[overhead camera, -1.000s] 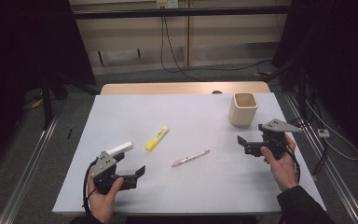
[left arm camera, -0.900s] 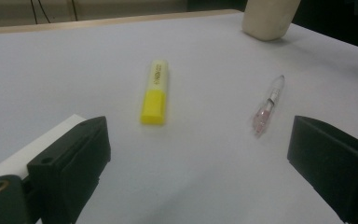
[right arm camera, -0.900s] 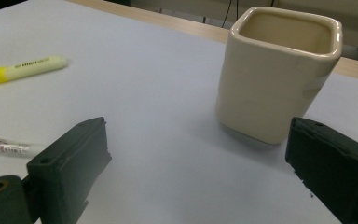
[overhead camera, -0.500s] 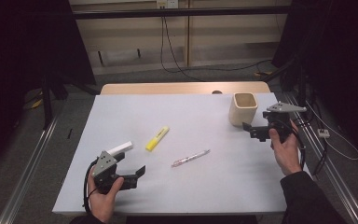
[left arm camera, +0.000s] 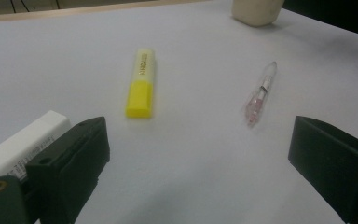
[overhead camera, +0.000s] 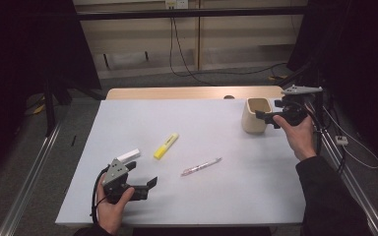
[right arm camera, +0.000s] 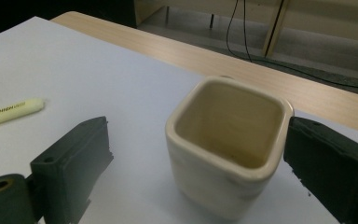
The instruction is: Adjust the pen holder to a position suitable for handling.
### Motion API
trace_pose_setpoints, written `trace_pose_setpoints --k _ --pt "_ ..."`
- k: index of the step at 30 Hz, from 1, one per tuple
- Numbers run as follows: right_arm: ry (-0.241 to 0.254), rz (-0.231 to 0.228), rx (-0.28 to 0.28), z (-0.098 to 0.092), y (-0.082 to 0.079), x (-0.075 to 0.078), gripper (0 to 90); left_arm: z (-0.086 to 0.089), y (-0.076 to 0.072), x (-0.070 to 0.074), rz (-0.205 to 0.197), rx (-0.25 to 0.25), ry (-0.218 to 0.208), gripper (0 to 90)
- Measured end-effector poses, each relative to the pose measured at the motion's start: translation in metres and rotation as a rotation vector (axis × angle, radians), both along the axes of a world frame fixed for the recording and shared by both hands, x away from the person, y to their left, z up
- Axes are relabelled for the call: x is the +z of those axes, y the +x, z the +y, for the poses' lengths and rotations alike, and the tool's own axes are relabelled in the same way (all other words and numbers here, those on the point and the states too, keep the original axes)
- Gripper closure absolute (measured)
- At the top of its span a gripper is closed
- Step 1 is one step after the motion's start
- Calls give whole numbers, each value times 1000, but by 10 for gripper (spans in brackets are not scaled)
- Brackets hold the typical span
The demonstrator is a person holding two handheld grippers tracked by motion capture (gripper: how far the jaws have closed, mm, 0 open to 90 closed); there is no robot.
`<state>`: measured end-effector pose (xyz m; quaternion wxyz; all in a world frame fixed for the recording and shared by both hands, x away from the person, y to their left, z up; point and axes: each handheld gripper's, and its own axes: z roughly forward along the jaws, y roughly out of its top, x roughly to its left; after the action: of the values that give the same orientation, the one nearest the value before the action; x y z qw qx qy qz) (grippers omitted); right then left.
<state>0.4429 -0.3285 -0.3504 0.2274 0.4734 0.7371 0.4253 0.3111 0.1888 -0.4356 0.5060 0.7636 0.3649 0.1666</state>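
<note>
Right hand-held gripper (overhead camera: 268,118) spread wide around the cream square cup (overhead camera: 255,115), not yet touching. Left hand-held gripper (overhead camera: 142,178) gapes too, well away from that cup, near the yellow highlighter (overhead camera: 166,146).

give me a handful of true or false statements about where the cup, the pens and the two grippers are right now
1. The right gripper has its jaws open on either side of the cup. True.
2. The cup holds a pen. False: nothing shows inside it; the pen lies on the table.
3. The highlighter lies flat on the table. True.
4. The left gripper is shut on the highlighter. False: its jaws are open and the highlighter lies beyond them, untouched.
5. A white block lies next to the left gripper. True.
6. The cup lies on its side. False: it stands upright, mouth up.
</note>
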Motion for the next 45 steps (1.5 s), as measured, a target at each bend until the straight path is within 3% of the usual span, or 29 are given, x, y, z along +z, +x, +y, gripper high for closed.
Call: trace_pose_setpoints --k 4,14,20,23,24,31,40,45 --pt "-6 21 7 -1 11 4 94 3 -2 1 11 15 -20 51" --pt "-1 67 4 -19 37 10 149 5 -1 -2 18 25 -10 51" --pt "-63 122 23 -22 62 10 179 3 0 -3 26 11 -1 52" --pt "-70 138 35 -25 71 5 211 4 0 -4 30 12 2 52" --pt "-76 162 45 -27 77 0 227 4 -1 -4 30 13 3 52" --pt "-98 179 82 -27 92 -8 296 3 -2 -5 32 14 5 52" --pt "-122 232 109 -28 103 -30 406 2 0 -6 38 -2 14 52" --pt "-112 230 108 -33 106 -33 466 0 0 -7 45 -15 18 52"
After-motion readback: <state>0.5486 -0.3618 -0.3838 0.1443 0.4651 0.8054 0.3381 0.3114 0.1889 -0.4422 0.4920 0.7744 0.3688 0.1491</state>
